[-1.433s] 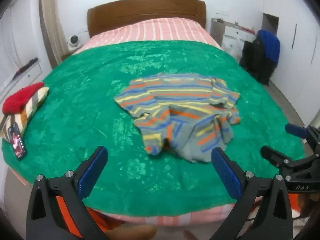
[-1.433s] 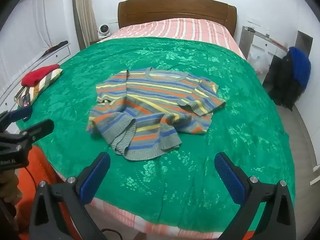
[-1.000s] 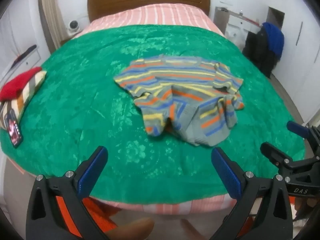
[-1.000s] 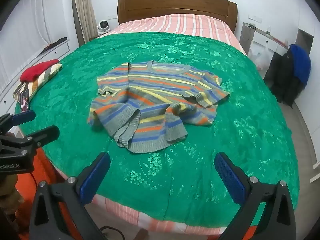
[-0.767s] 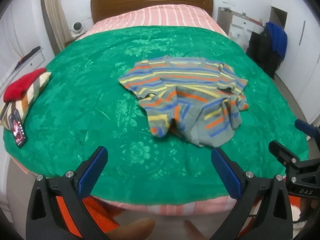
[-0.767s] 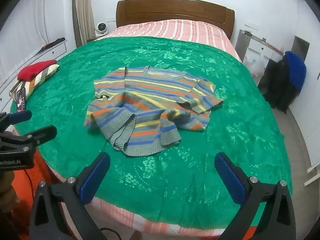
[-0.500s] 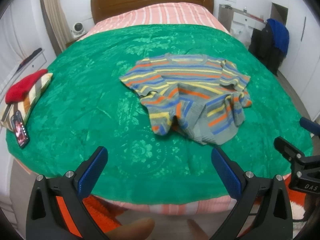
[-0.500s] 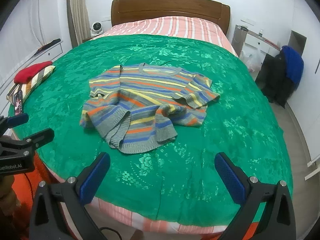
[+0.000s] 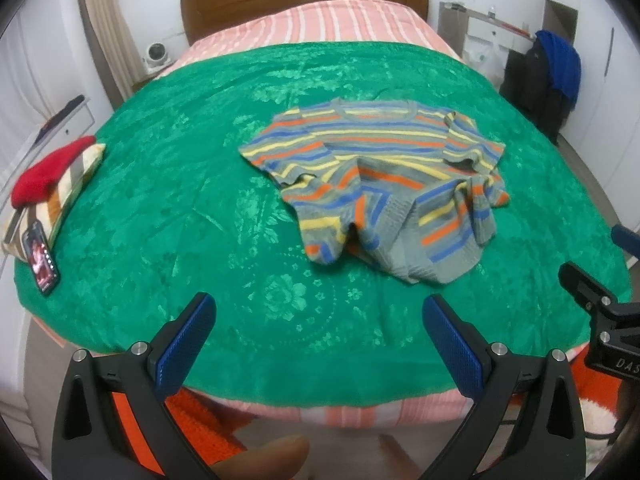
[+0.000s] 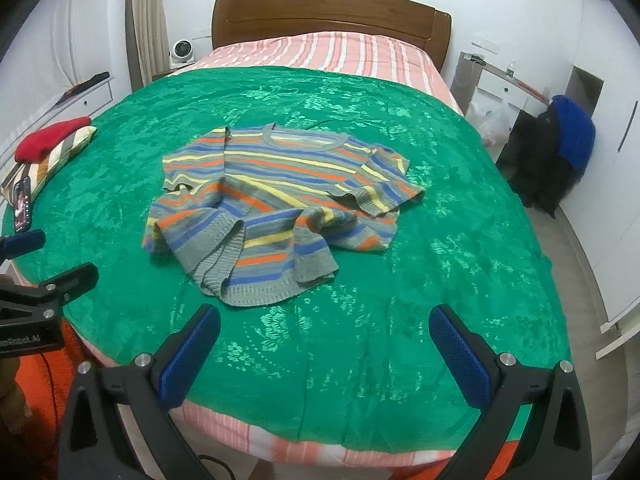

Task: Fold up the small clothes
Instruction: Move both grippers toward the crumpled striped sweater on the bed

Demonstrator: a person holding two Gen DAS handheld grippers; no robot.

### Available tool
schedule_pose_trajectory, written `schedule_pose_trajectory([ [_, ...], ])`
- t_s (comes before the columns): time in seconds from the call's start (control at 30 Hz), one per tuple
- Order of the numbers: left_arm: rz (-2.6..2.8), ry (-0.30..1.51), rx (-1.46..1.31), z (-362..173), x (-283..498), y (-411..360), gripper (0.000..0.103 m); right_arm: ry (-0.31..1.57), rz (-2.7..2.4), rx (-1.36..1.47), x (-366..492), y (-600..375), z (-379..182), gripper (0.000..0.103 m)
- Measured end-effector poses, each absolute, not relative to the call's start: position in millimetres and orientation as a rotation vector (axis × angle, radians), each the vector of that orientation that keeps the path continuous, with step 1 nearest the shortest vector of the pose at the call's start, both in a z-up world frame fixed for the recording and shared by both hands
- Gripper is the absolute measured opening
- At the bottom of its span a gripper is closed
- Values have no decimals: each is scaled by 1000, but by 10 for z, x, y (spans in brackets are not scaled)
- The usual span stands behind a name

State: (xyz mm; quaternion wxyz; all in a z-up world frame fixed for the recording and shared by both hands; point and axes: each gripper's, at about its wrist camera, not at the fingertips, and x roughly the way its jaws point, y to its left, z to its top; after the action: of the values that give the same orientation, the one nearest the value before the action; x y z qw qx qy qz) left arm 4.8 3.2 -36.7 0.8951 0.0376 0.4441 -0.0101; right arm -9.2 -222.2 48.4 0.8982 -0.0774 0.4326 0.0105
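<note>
A striped knit sweater (image 9: 384,184) (image 10: 280,204), banded in grey, blue, orange and yellow, is shown lying rumpled on a green patterned bedspread (image 9: 200,216) (image 10: 440,260), ahead of both tools; its neckline is turned away from them and its ribbed hem is bunched in folds on the near side. The left gripper (image 9: 318,344) is held over the near edge of the bed with its blue-padded fingers (image 9: 184,344) spread wide and nothing between them, the sweater being ahead and slightly to its right. The right gripper (image 10: 324,350) is likewise spread wide and empty, the sweater being ahead and slightly to its left. Each gripper is seen at the margin of the other's view. Far to the left of the left gripper, a red garment (image 9: 44,176) is seen resting on a striped folded item (image 9: 72,188), with a phone (image 9: 40,258) lying just beside them. A wooden headboard (image 10: 332,16) is seen beyond the bedspread.
</note>
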Motion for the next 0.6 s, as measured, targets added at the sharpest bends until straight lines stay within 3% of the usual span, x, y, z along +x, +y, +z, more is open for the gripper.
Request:
schedule_pose_trajectory([
  [0.6, -20, 932, 91, -392, 51, 11, 103, 893, -45, -204, -70, -2278, 467, 103],
])
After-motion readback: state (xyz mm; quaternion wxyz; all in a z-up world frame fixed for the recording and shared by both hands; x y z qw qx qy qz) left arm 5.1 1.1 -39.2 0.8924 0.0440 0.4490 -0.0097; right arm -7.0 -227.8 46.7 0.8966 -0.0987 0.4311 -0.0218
